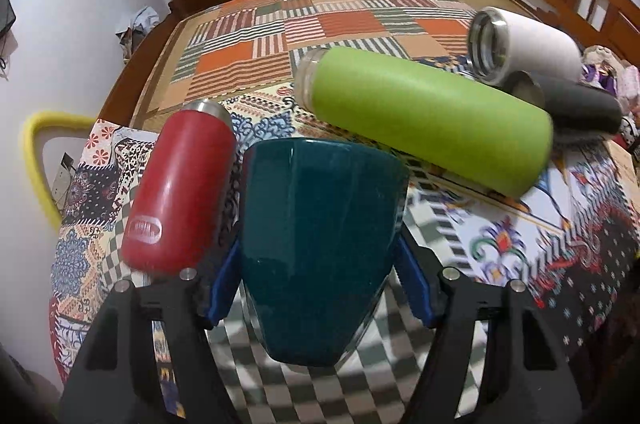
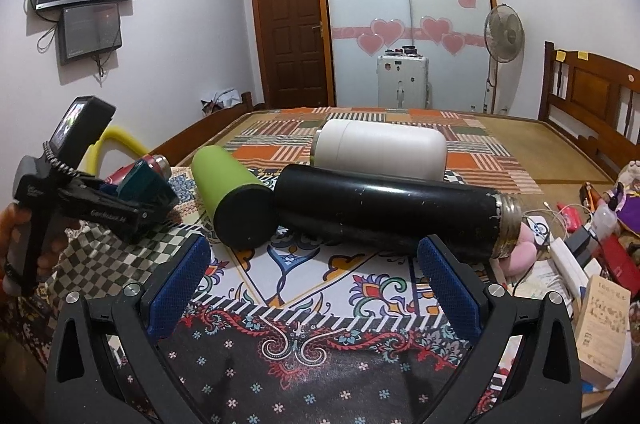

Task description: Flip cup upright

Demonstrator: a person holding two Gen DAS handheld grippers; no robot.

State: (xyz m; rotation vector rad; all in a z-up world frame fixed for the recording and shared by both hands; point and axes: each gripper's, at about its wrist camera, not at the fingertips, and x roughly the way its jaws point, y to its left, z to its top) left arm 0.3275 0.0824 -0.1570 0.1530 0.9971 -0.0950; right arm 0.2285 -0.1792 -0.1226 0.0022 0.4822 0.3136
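Observation:
A dark teal cup (image 1: pixel 320 236) lies tipped between the blue pads of my left gripper (image 1: pixel 316 272), which is shut on its sides and holds it over the patterned cloth. The cup's narrow end points toward the camera. In the right wrist view the same cup (image 2: pixel 146 185) shows at the left, held by the left gripper (image 2: pixel 120 212) in a hand. My right gripper (image 2: pixel 314 280) is open and empty above the cloth, in front of a black flask (image 2: pixel 384 209).
A red flask (image 1: pixel 180 187), a green flask (image 1: pixel 428 119), a white flask (image 1: pixel 524 43) and a grey-black flask (image 1: pixel 572 103) lie on their sides on the cloth-covered table (image 1: pixel 500 236). A bed (image 2: pixel 500 139) lies beyond. Clutter and a box (image 2: pixel 604 320) sit at the right.

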